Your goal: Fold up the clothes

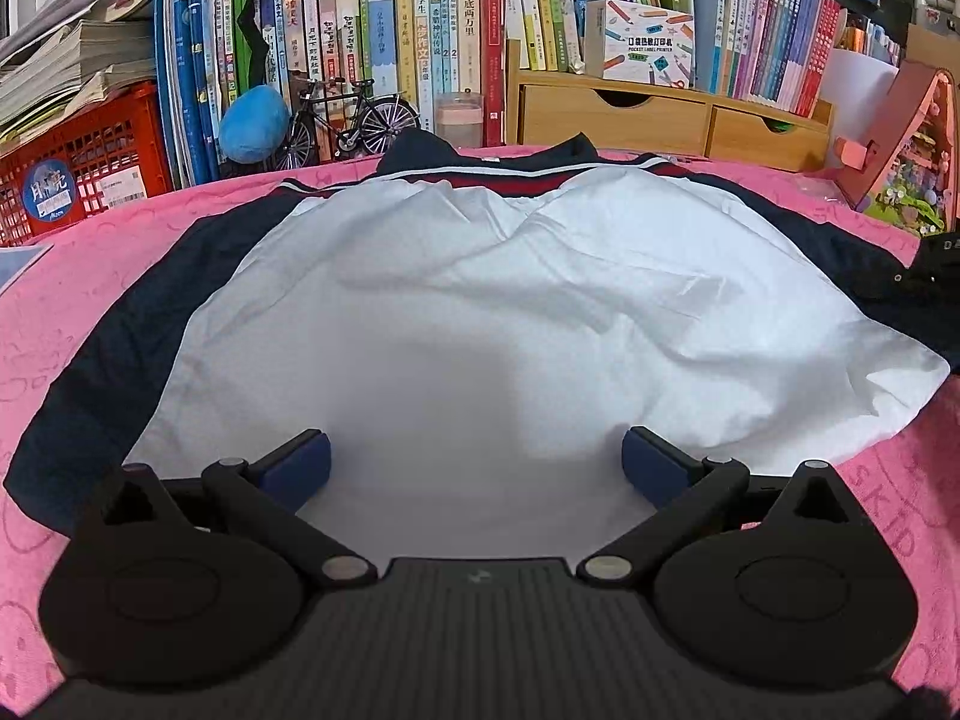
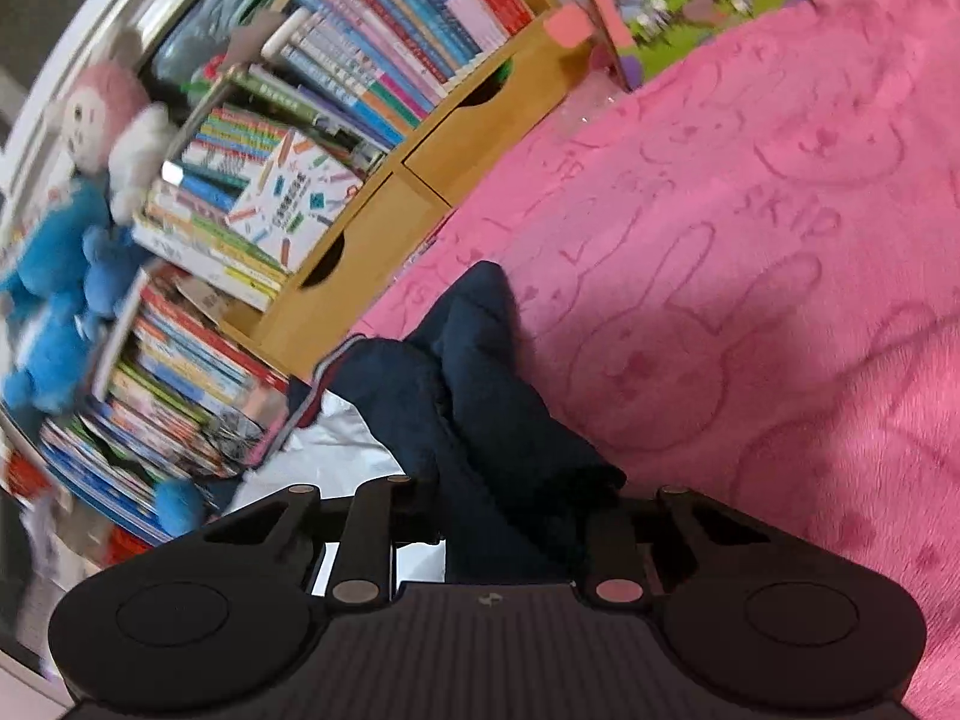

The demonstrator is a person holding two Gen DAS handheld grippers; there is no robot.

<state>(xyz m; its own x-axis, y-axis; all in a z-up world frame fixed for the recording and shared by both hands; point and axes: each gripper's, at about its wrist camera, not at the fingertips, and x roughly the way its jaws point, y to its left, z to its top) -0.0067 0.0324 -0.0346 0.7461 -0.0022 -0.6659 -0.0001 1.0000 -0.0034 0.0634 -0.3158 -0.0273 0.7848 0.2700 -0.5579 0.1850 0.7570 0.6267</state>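
Observation:
A garment with a white body (image 1: 480,300), navy sleeves (image 1: 120,348) and a red-striped collar lies spread on a pink blanket (image 1: 72,276). My left gripper (image 1: 477,462) stands open just above the white hem, its blue pads (image 1: 300,468) wide apart with nothing between them. In the right wrist view the right gripper (image 2: 510,516) is shut on a bunched navy sleeve (image 2: 480,396), which hides the fingertips. The sleeve runs away from the jaws over the pink blanket (image 2: 750,240). A patch of the white body (image 2: 336,450) shows to the left of it.
Along the far edge stand rows of books (image 1: 420,30), a wooden drawer unit (image 1: 660,120), a red crate (image 1: 78,174), a model bicycle (image 1: 354,114), a blue plush (image 1: 252,123) and a toy house (image 1: 912,156). Stuffed toys (image 2: 66,228) sit by the shelf.

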